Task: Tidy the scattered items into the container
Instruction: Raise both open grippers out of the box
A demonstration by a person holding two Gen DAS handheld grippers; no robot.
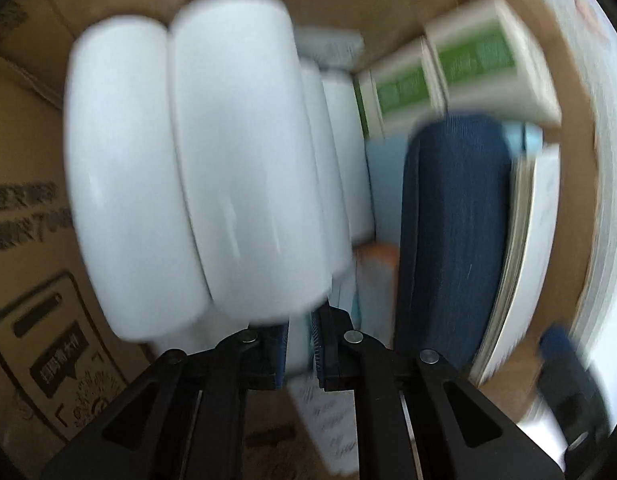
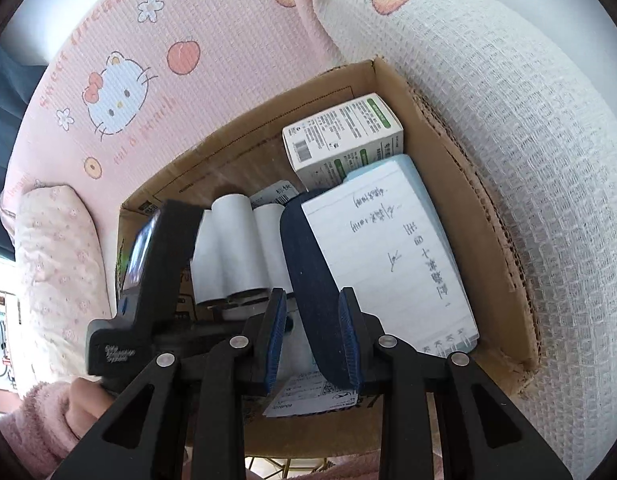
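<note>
The right gripper (image 2: 314, 344) clenches the dark blue case (image 2: 308, 256), standing it on edge between the white rolls (image 2: 236, 248) on its left and the notebook (image 2: 388, 256) on its right to save room in the cardboard box (image 2: 488, 216), while the left gripper (image 1: 300, 344), nearly closed, grasps nothing.

In the box (image 2: 436, 120), rolls (image 2: 236, 248) lie left, notebook (image 2: 388, 256) right, carton (image 2: 344, 136) behind it.

The notebook (image 2: 392, 256) page carries handwritten Chinese, with 十 perhaps among the characters; the rest is too loose to read. A label (image 2: 277, 193) behind the white rolls shows 标快. The green-and-white carton (image 2: 340, 136) bears a barcode and print too small to read. The box (image 1: 32, 264) wall has blurred Chinese print.
</note>
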